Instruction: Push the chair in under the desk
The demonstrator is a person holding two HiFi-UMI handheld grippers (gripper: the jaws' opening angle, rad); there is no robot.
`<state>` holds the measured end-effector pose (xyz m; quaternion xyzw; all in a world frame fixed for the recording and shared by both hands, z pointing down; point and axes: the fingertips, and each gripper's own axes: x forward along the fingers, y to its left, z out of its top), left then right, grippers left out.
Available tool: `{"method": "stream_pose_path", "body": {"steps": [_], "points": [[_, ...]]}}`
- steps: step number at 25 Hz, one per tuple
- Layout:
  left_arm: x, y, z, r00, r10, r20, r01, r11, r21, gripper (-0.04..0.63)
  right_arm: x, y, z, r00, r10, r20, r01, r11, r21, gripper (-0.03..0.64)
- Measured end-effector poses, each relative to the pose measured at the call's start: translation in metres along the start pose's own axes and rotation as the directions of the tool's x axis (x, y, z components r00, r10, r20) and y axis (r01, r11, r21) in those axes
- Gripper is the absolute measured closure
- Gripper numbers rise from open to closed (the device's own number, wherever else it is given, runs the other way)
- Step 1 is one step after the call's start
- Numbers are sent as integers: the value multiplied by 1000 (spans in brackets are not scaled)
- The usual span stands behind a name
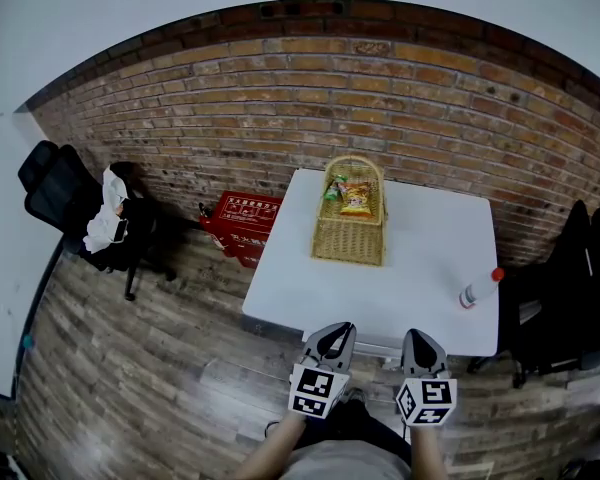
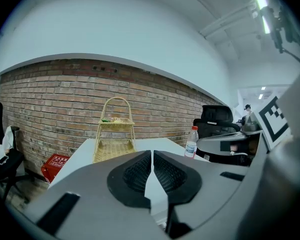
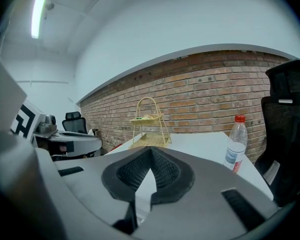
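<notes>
sq. white desk (image 1: 310,298) w/ woven wicker basket (image 1: 348,243); rough brick wall (image 1: 280,98)

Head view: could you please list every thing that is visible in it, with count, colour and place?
Desk: one, white, centre, against the brick wall.
Basket: one, tan wicker, far part of the desk.
Snack packets: a few, green and orange, inside the basket.
Bottle: one, clear with red cap, desk's near right corner.
Box: one, red, on the floor left of the desk.
Left chair: one, black, far left.
Cloth: one, white, on the left chair.
Right chair: one, black, beside the desk's right edge.
Left gripper: one, grey, shut, empty, at the desk's near edge.
Right gripper: one, grey, shut, empty, beside it.
</notes>
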<state>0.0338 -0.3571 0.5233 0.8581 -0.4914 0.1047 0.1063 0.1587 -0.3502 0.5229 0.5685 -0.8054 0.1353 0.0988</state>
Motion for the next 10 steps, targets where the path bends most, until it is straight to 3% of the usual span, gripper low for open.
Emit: {"method": "stream_pose_path", "body": {"steps": [10], "points": [[5,1,4,1000,-1,0,1,1000,5,568,5,-1,3,1000,7,-3,-7,1000,-4,602]]}}
